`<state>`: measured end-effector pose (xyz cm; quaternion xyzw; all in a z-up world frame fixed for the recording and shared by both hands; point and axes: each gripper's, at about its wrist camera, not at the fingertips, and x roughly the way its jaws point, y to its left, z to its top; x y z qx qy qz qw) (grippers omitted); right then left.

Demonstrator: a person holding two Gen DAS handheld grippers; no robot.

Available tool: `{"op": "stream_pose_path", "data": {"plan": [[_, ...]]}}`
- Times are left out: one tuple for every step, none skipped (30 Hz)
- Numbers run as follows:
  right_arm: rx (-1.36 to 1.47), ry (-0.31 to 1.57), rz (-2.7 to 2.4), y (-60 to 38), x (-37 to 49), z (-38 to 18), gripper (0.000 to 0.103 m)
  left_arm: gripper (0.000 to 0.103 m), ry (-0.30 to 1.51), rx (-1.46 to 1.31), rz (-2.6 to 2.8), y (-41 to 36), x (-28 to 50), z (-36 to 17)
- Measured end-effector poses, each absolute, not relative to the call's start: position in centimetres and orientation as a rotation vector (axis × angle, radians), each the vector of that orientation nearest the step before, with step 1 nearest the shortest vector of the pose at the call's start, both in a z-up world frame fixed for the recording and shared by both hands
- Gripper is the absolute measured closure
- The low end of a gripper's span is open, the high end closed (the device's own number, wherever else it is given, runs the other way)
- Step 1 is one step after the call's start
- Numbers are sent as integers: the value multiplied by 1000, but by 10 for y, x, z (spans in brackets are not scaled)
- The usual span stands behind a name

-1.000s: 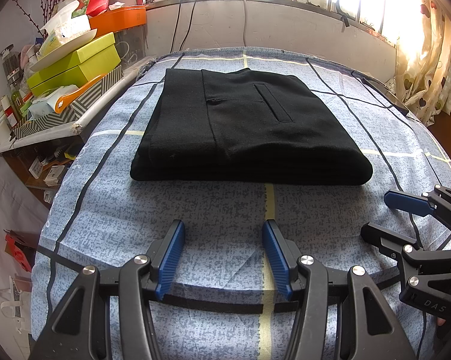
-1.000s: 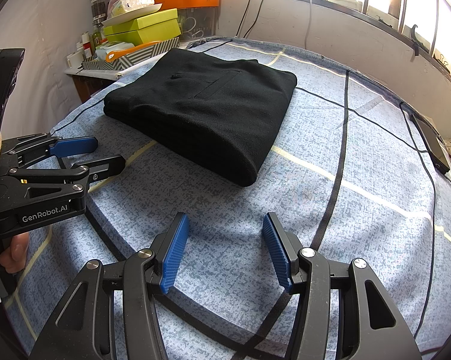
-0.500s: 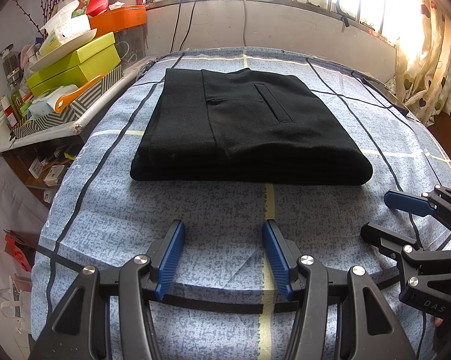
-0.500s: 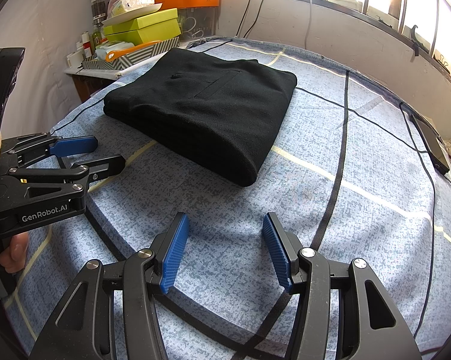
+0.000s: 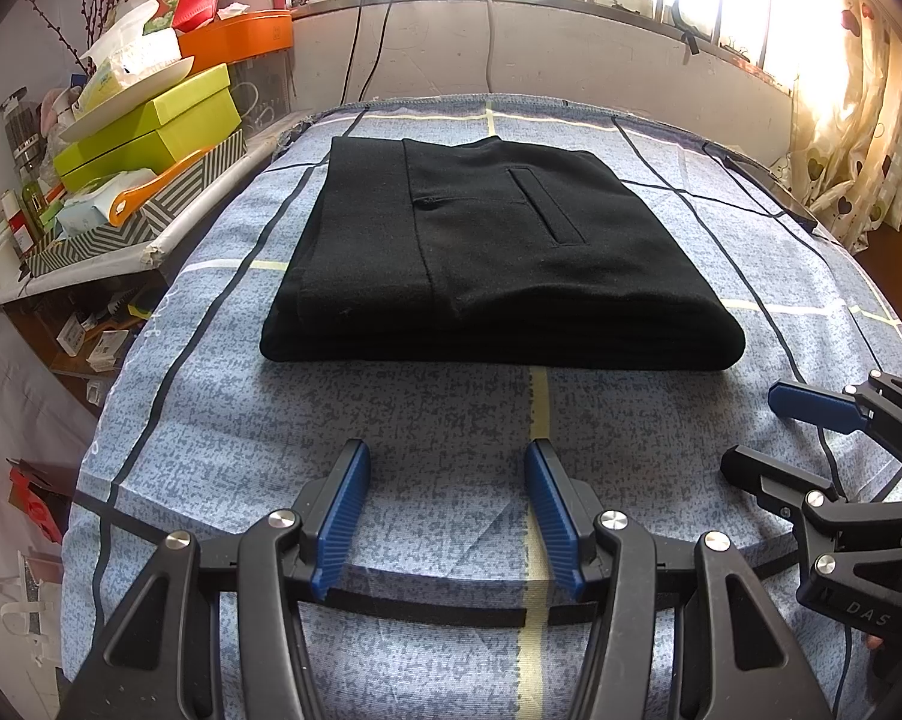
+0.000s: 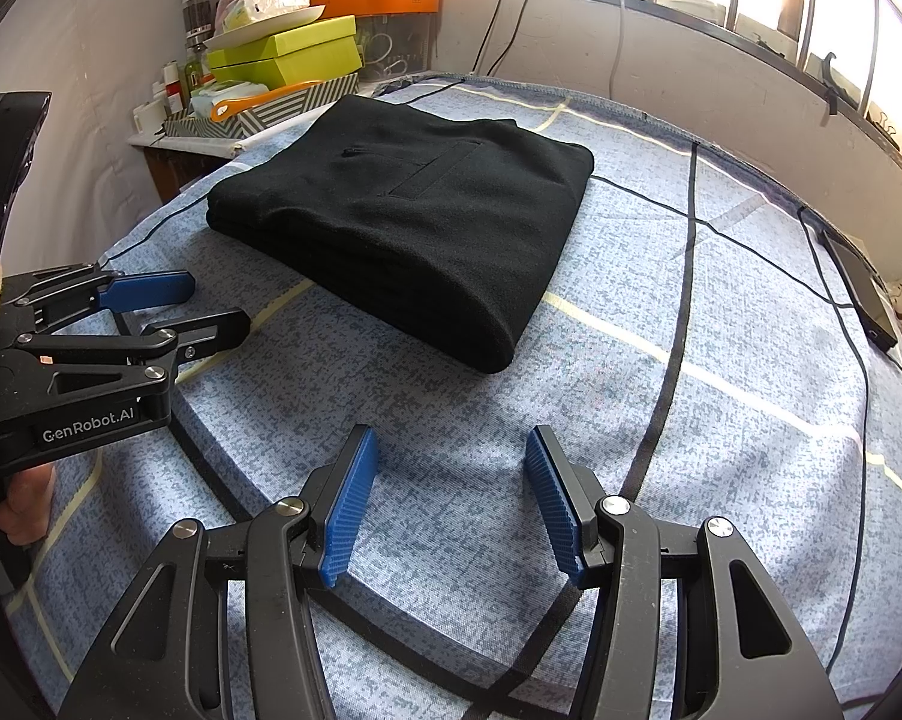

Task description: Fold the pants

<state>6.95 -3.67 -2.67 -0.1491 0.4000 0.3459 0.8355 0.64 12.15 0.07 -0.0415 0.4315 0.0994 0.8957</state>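
Pants [image 5: 499, 264], black, folded into a thick rectangular stack of several layers, lying flat in the middle of the bed cover [image 5: 427, 420]. Beyond both sets of fingers, apart from them, with a strip of bare cover between. Straight ahead of the left gripper [image 5: 448, 510], rounded fold edge facing it; ahead and to the left of the right gripper [image 6: 451, 504], one rounded corner of the stack nearest.

Left gripper released, jaws spread wide, nothing between them but cover. Right gripper likewise released and empty, held just above the cover. Each visible in the other's view: right one at the right edge of the left wrist view, left one at the left edge of the right wrist view, with part of a hand [image 6: 22, 504] wrapped on its handle.

Pants of soft, matte, fleece-like cloth; a straight seam down the top face and a narrow welt pocket slit set at a slant. Edges neat, layers aligned, near edge plump and curved.

Gripper pads [image 5: 343, 516] blue, ribbed, narrow and long, set on black angular plastic arms with round silver pivot pins.

Bed cover a speckled blue-grey weave crossed by dark and pale yellow lines, lying smooth. At the far left a cluttered shelf: lime-green boxes [image 5: 151, 126], an orange box [image 5: 241, 42], a striped box [image 5: 151, 210].
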Motion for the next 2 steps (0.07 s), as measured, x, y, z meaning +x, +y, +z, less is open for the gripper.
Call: {"op": "stream_pose_path", "data": {"plan": [[-314, 848, 734, -37, 69, -27, 50, 46, 894, -87, 206, 121, 6, 1], [-315, 848, 737, -37, 69, -26, 50, 47, 894, -87, 206, 121, 6, 0]]}}
